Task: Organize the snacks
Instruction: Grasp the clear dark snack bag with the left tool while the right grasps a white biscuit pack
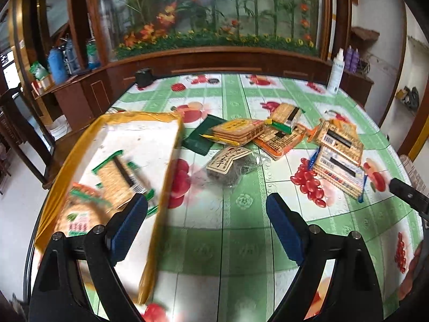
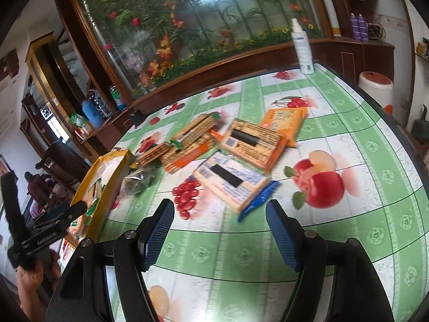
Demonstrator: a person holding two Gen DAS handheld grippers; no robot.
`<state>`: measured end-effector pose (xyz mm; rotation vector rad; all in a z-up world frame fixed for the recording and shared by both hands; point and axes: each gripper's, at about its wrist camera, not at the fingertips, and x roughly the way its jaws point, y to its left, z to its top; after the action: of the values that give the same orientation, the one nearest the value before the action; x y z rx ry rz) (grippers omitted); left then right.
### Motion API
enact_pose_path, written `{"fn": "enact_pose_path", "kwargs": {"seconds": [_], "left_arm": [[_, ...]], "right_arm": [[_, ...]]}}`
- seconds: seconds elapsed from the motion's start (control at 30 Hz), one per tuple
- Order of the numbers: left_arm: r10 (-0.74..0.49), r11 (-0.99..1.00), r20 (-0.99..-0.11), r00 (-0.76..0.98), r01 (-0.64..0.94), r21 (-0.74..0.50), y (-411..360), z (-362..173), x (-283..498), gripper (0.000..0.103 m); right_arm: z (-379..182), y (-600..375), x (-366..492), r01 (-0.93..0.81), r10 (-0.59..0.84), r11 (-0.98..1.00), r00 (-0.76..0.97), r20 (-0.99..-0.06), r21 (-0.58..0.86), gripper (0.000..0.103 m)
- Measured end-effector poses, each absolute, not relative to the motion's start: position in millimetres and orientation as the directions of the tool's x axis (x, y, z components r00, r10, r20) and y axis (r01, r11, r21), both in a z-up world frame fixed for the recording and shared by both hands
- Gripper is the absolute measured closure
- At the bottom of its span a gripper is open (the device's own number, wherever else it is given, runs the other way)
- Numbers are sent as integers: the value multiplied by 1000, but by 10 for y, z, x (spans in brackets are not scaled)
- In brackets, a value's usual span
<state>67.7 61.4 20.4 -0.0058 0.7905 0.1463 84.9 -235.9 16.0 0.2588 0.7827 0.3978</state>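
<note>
Both tools gape, empty: left tool (image 1: 206,220), right tool (image 2: 219,230). Blue-edged cracker pack (image 2: 233,182): light, crinkly, brittle; we pinch across narrow sides.

A round table under a green fruit-print plastic cloth (image 1: 241,102) stands before a dark wooden cabinet (image 1: 214,61). Behind its curved glass panel (image 1: 214,8) are artificial flowers.

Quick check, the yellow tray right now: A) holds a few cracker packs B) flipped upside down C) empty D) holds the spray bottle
A: green-edged cracker packs lie inside the yellow tray, while the spray bottle stands at the table's far edge.
</note>
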Motion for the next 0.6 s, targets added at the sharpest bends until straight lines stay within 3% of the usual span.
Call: {"fn": "enact_pose_path", "kwargs": {"seconds": [0.3,0.6], "left_arm": [[111,993,-755,646,-46,106,476,-24,1107,12],[128,989,-777,616,-19,147,532,-139,1423,12]], "right_arm": [[18,-2446,1042,-222,397,916,627,-670,335,26],[-137,-1882,1491,-393,392,900,543,-743,188,26]]}}
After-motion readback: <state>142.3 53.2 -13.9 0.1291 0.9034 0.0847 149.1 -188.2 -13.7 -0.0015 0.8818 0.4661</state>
